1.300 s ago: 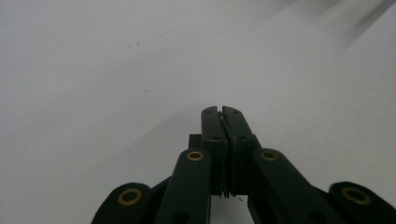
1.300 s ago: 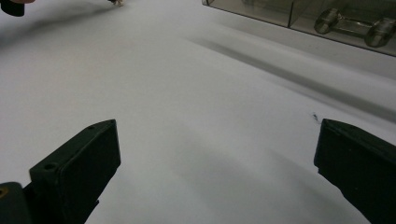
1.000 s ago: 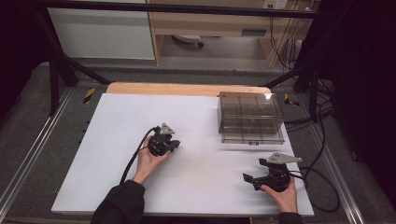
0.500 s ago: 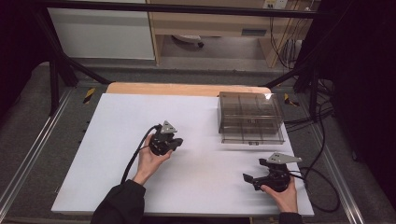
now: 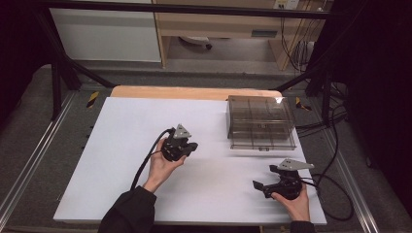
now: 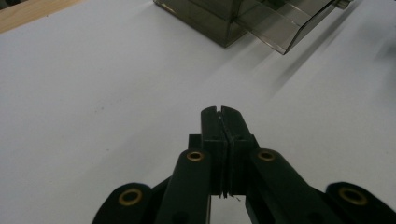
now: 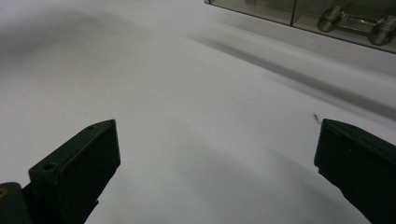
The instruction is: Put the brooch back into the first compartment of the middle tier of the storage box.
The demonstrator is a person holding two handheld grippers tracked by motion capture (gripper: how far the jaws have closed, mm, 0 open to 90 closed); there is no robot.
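Sitting beyond left hand-held gripper [image 5: 190, 147]: box [image 5: 261, 122]

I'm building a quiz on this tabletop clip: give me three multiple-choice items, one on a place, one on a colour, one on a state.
1. Where on the white table is the clear box?
A far right
B near left
C centre

2. What colour is the strip along the far edge?
A blue
B light wood
C red

3. How do the left gripper fingers stand?
A wide apart
B closed on a box
C shut, holding nothing

Key: 1 A, it sits beyond the right gripper; 2 B, tan wood shows; 3 C, the left gripper view shows them pressed together.
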